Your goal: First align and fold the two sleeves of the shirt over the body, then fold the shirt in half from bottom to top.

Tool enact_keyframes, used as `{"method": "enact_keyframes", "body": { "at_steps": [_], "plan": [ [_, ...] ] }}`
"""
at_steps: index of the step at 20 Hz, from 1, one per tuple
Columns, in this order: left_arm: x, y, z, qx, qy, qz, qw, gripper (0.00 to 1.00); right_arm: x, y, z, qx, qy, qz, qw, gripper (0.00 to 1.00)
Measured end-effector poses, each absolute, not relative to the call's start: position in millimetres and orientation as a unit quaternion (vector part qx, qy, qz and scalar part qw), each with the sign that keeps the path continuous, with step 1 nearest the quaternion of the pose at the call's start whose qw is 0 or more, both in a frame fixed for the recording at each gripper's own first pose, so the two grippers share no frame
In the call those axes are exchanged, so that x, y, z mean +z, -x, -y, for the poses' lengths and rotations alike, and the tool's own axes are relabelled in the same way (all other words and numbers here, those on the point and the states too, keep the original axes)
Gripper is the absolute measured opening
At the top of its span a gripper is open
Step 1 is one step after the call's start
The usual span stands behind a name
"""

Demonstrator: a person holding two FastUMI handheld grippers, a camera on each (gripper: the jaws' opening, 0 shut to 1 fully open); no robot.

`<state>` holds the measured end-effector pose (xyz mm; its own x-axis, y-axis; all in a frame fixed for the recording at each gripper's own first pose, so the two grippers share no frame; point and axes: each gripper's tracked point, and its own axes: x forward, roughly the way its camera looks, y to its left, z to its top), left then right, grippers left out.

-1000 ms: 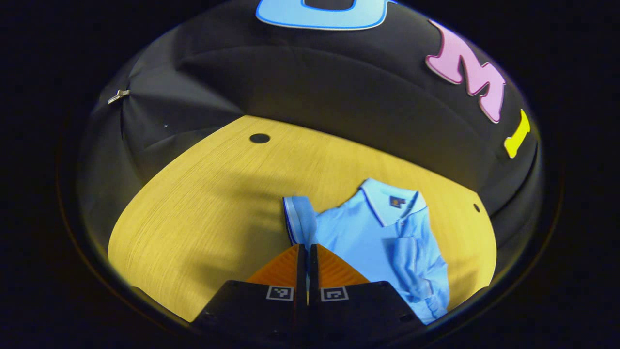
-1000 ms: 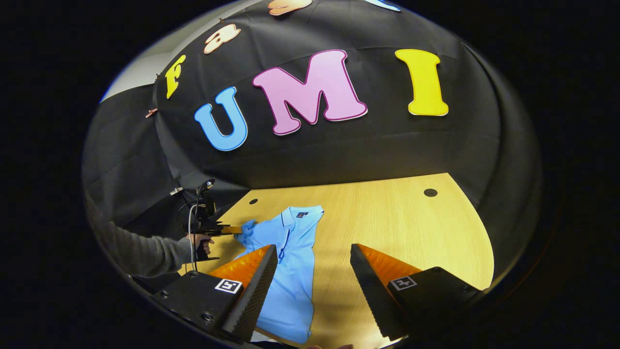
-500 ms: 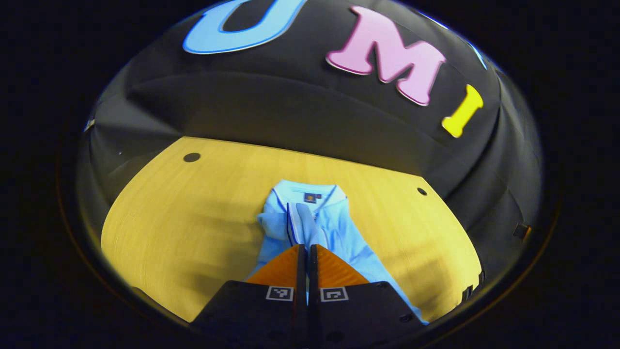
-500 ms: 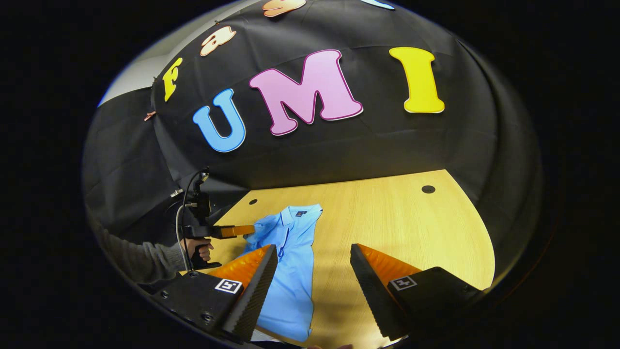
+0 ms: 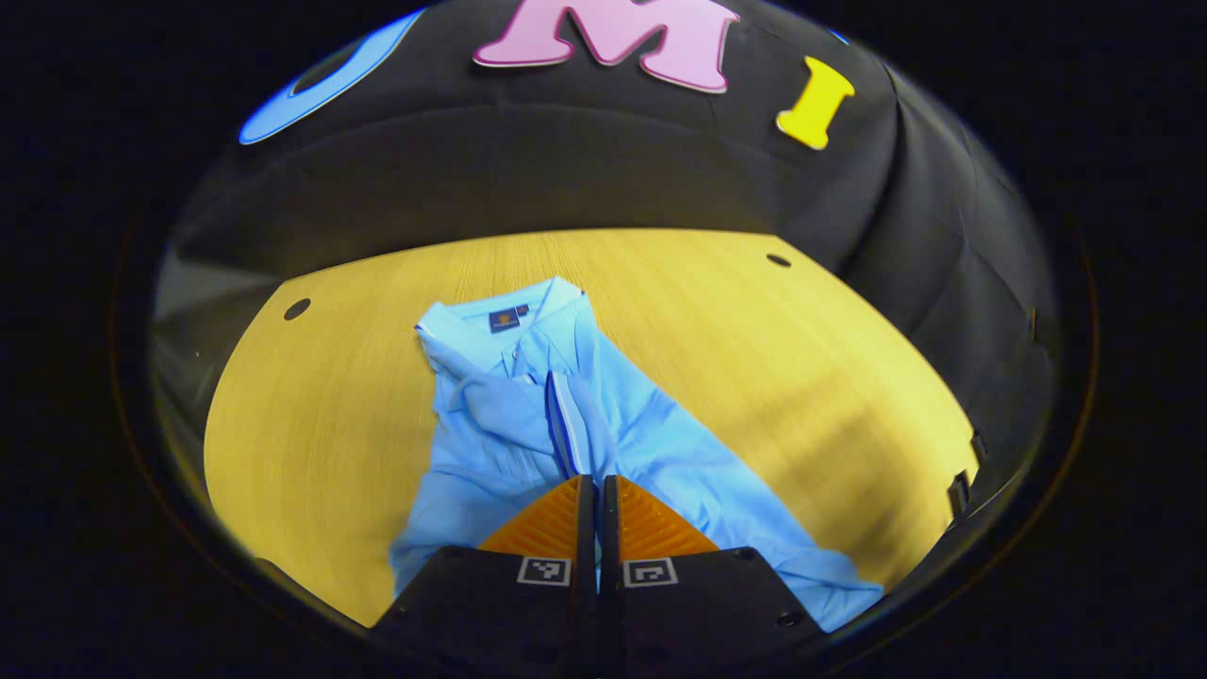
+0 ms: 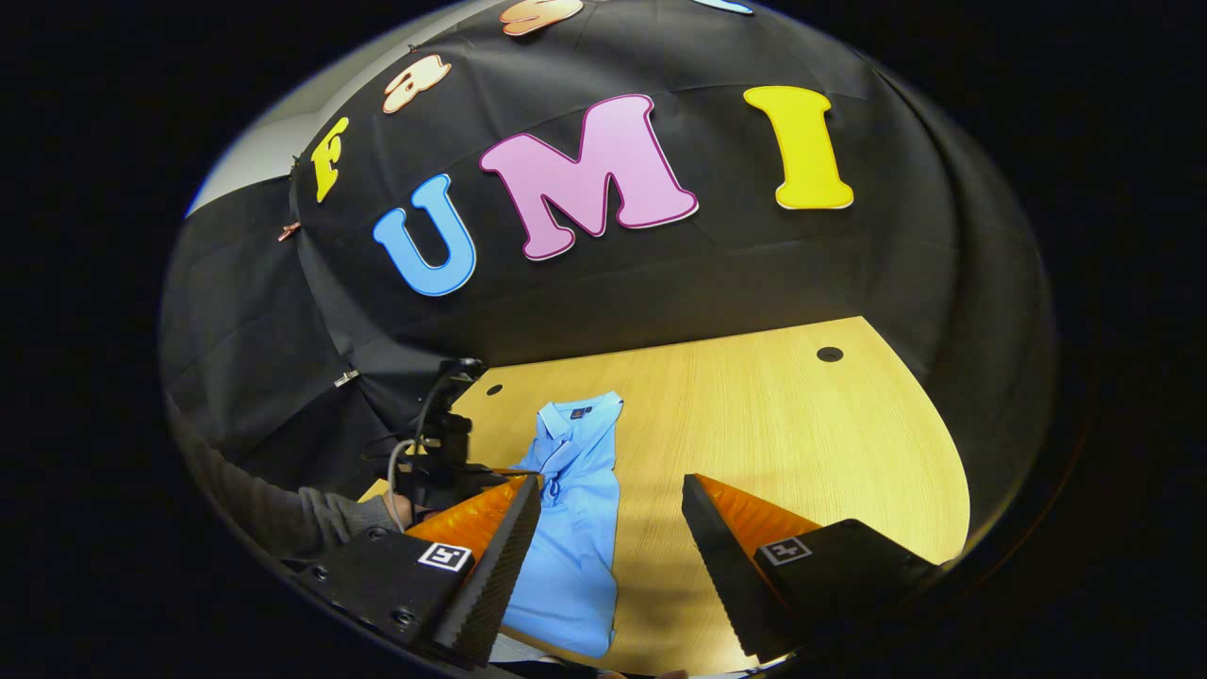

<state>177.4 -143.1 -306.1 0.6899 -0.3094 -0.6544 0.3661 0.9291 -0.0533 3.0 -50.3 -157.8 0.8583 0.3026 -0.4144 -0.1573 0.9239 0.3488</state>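
Left gripper view shows the shirt (image 5: 651, 443), a light blue polo, lying on the wooden table (image 5: 330, 396) with its collar (image 5: 495, 316) toward eleven o'clock and its hem running off toward five o'clock. The collar has a dark trim line and a small dark patch inside the neck. The cloth is rumpled near the chest, smoother along the body toward four o'clock. One sleeve (image 5: 570, 424), edged with a dark and white band at the cuff, rises from the chest area straight toward six o'clock, where the left gripper (image 5: 596, 490) pinches it: both fingers are pressed together on the fabric, with no gap between them.

In the right gripper view the shirt (image 6: 575, 538) lies lengthwise on the table (image 6: 801, 443), collar (image 6: 577, 412) at twelve o'clock of the garment, hem toward six. The right gripper (image 6: 611, 528) hangs over the table with its fingers spread wide apart, holding nothing; the shirt's lower body sits between and beyond them, closer to the finger at eight o'clock. At nine o'clock of the shirt, the left gripper (image 6: 514, 471) meets the garment's upper part, held by a hand (image 6: 401, 509) in a grey sleeve (image 6: 283, 514).
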Motion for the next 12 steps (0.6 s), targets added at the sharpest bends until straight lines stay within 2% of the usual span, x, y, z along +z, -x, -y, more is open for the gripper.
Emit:
{"method": "enact_keyframes", "body": {
  "at_steps": [1, 2, 5, 7, 8, 9, 12],
  "plan": [
    [-312, -177, 144, -0.181, -0.053, -0.351, 0.917, 0.00, -159, 0, 52, 0.119, -0.154, -0.238, 0.952, 0.94],
    [-315, -179, 144, -0.177, -0.064, -0.351, 0.917, 0.06, -159, 3, 54, 0.116, -0.156, -0.238, 0.952, 0.95],
    [-320, -182, 147, -0.167, -0.075, -0.351, 0.918, 0.06, -162, 9, 59, 0.111, -0.155, -0.240, 0.952, 0.95],
    [-323, -185, 148, -0.164, -0.075, -0.355, 0.917, 0.11, -161, 14, 61, 0.107, -0.159, -0.242, 0.951, 0.95],
    [-323, -184, 146, -0.162, -0.075, -0.355, 0.918, 0.19, -161, 15, 61, 0.106, -0.163, -0.242, 0.950, 0.94],
    [-322, -186, 143, -0.158, -0.076, -0.354, 0.919, 0.21, -161, 15, 62, 0.105, -0.167, -0.243, 0.950, 0.94],
    [-319, -188, 133, -0.142, -0.078, -0.350, 0.923, 0.46, -162, 18, 61, 0.104, -0.170, -0.246, 0.949, 0.94]
  ]
}}
